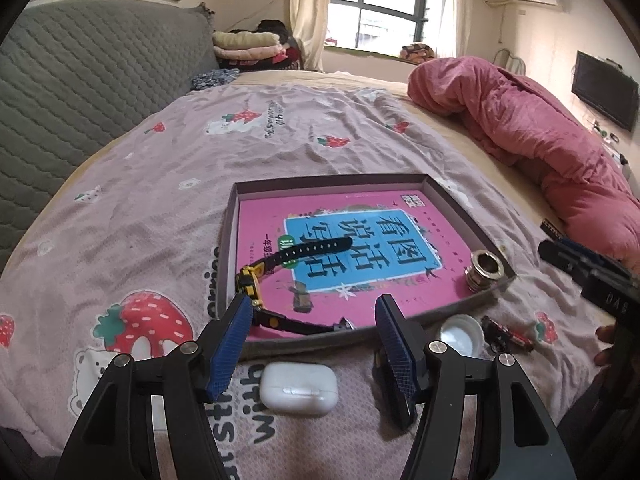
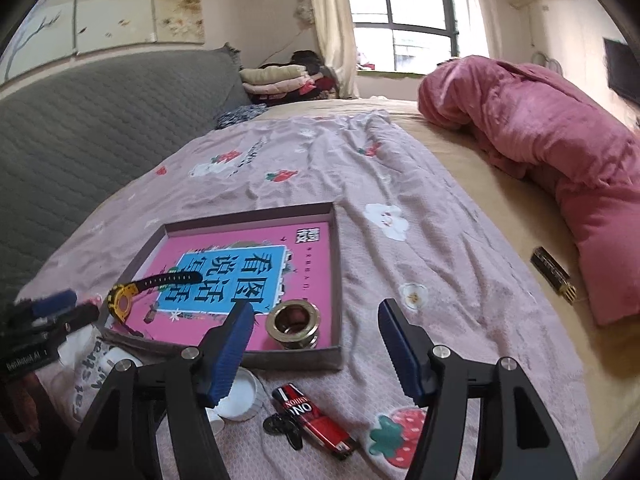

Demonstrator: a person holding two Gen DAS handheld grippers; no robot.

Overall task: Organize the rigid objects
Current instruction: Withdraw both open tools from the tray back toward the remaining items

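A shallow grey box (image 1: pixel 460 204) lined with a pink book lies on the bed; it also shows in the right wrist view (image 2: pixel 338 280). A yellow-and-black watch (image 1: pixel 256 276) and a metal fitting (image 1: pixel 484 270) lie inside. In front of the box sit a white earbud case (image 1: pixel 298 387), a white cap (image 1: pixel 462 334) and a red lighter (image 2: pixel 316 420). My left gripper (image 1: pixel 314 344) is open and empty above the earbud case. My right gripper (image 2: pixel 316 346) is open and empty above the lighter and cap (image 2: pixel 240 396).
A pink duvet (image 2: pixel 552 152) lies along the right. A small dark bar (image 2: pixel 554 274) lies beside it. A grey padded headboard (image 1: pixel 80 92) stands at left. Folded clothes (image 1: pixel 252 46) are stacked at the far end. A black key-like piece (image 2: pixel 282 428) lies by the lighter.
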